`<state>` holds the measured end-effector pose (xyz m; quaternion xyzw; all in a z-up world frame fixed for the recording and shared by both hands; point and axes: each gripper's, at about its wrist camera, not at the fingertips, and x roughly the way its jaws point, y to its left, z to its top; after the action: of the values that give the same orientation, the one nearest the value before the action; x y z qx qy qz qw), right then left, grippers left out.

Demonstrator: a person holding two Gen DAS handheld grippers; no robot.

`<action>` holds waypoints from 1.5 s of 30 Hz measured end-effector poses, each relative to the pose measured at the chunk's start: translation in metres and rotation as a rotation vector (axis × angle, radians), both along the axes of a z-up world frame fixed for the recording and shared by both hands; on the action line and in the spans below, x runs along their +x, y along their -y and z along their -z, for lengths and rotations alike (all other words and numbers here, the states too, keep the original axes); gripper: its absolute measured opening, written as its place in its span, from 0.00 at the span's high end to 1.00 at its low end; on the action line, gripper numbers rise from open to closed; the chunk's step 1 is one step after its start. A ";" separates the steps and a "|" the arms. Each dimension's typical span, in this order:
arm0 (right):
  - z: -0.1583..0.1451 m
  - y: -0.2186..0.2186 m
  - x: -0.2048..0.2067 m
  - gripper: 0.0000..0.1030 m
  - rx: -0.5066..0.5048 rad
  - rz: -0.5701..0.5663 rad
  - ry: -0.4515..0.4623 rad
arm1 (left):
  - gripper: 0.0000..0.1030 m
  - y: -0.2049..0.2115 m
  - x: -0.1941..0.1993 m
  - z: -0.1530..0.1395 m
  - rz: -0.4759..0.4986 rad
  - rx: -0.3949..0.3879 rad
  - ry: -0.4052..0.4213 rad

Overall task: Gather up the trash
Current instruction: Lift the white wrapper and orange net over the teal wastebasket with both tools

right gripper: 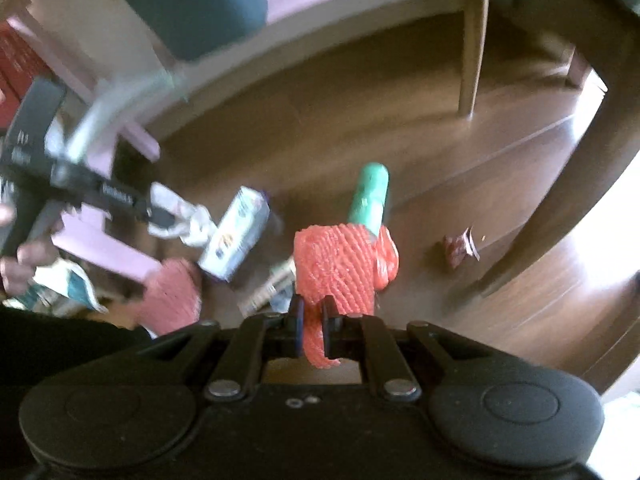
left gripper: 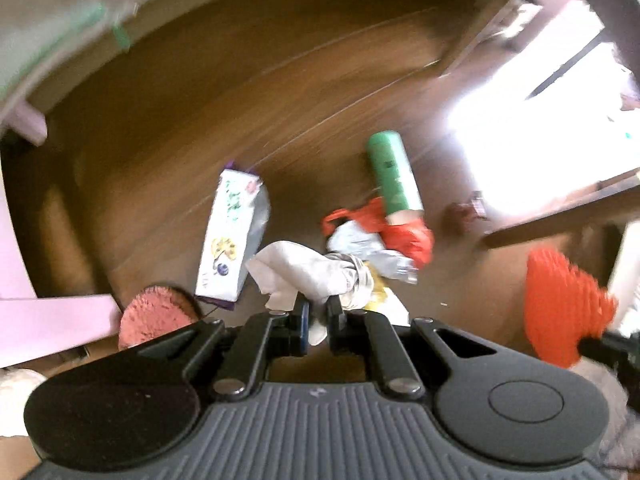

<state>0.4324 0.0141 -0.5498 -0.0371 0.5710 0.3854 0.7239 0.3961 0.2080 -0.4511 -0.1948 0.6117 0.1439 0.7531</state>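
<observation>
Left claw (left gripper: 318, 316) clenched on white tissue (left gripper: 296, 268), right claw (right gripper: 312, 320) clenched on orange net (right gripper: 340, 268); both held off floor (left gripper: 240, 100) for carrying. Carton (left gripper: 234, 236), green can (left gripper: 394, 176), wrapper (right gripper: 460, 246) lie on floor, uncollected.

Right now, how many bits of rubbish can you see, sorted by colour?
Orange or red: 3, net, bag, wrapper
White: 2, carton, tissue
Green: 1, can
Silver: 1, foil
Total: 7
</observation>
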 end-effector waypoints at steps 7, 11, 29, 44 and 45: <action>-0.068 0.029 -0.021 0.92 0.068 0.071 0.109 | 0.92 0.050 -0.020 -0.085 0.060 0.041 0.138; -0.104 0.046 -0.035 0.92 0.097 0.088 0.169 | 0.92 0.078 -0.027 -0.130 0.092 0.080 0.197; -0.293 0.139 -0.041 0.92 0.221 0.154 0.615 | 0.92 0.216 -0.016 -0.331 0.289 0.238 0.555; -0.394 0.189 0.022 0.92 0.247 0.327 0.863 | 0.92 0.294 0.066 -0.471 0.388 0.329 0.794; -0.399 0.192 0.031 0.92 0.250 0.338 0.863 | 0.92 0.298 0.075 -0.479 0.392 0.337 0.807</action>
<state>0.4637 -0.1778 -0.1503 -0.0128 0.1655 0.2773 0.9463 0.4707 -0.0903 0.0274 0.0086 0.2637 0.0093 0.9645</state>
